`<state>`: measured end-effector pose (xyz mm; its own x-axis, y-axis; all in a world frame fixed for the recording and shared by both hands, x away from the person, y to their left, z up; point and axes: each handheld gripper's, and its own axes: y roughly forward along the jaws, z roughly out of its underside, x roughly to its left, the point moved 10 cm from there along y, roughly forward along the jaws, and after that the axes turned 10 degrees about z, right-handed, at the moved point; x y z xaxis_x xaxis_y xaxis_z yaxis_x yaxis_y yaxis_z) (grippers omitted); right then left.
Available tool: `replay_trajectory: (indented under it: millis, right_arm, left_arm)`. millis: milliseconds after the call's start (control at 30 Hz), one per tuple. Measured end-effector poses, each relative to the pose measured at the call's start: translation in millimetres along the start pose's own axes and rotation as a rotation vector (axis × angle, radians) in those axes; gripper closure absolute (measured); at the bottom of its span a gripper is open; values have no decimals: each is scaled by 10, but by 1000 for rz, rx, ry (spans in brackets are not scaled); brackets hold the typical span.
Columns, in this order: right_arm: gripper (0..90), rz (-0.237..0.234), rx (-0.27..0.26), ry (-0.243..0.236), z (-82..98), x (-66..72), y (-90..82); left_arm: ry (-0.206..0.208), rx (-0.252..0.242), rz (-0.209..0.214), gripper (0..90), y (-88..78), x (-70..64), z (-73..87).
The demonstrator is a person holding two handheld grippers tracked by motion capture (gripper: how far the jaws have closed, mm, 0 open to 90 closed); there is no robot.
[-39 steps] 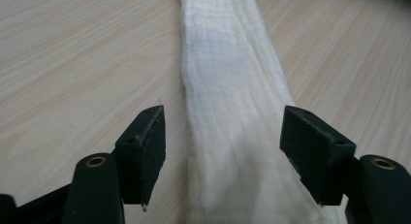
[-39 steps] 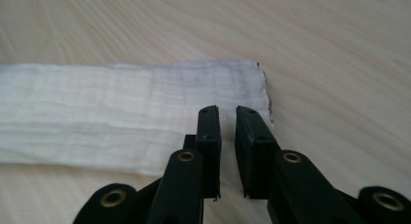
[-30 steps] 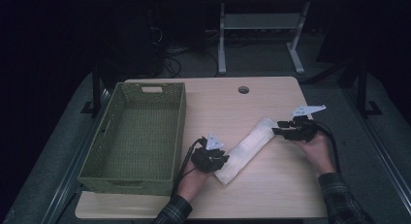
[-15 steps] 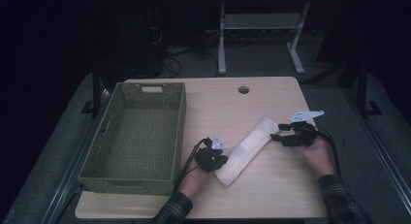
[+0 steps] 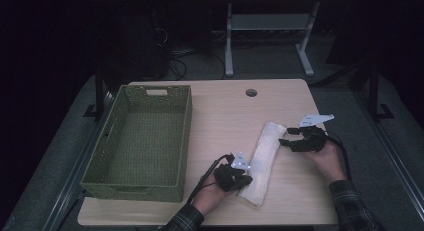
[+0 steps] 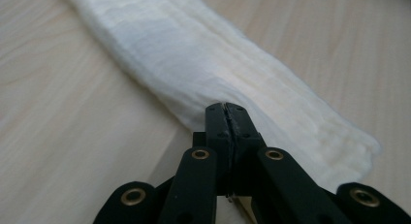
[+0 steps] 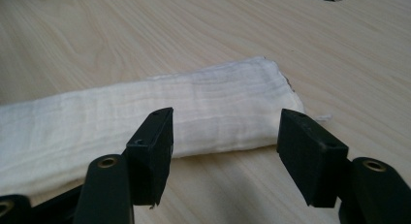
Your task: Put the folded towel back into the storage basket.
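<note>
On the pale wooden table, a long folded white cloth lies slantwise right of centre, its near end toward the person and its far end up and to the right. Compared with a second ago, the left gripper has slid in toward the cloth's near end and now sits against its left edge; its jaws have closed fully, and the left gripper view shows them pressed together at the cloth's edge, though whether any fabric is pinched between them cannot be told. The right gripper has hardly shifted and rests just right of the cloth's far end; its jaws have just been opening and now stand moderately wide, and in the right gripper view the cloth lies beyond the tips, not between the pads. The cloth itself lies much as it did before.

Counted: one cloth, one green woven basket at the left of the table, two grippers, and one round hole in the tabletop near the far edge. No writing or label can be read anywhere.
</note>
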<state>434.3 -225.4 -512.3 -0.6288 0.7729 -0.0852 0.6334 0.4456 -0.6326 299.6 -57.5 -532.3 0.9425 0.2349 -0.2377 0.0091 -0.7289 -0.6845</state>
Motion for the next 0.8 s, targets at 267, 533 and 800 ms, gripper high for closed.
replay_trajectory:
  millis: [267, 533, 800]
  right_arm:
    - [372, 3, 3, 6, 3, 2, 0]
    - [371, 11, 15, -7, 70, 27, -24]
    - [364, 18, 28, -15, 187, 53, -100]
  left_arm:
    - [63, -1, 49, 865, 244, -225, -103]
    - [85, -15, 79, 831, 296, -299, -180]
    - [165, -16, 98, 564, 147, -169, -401]
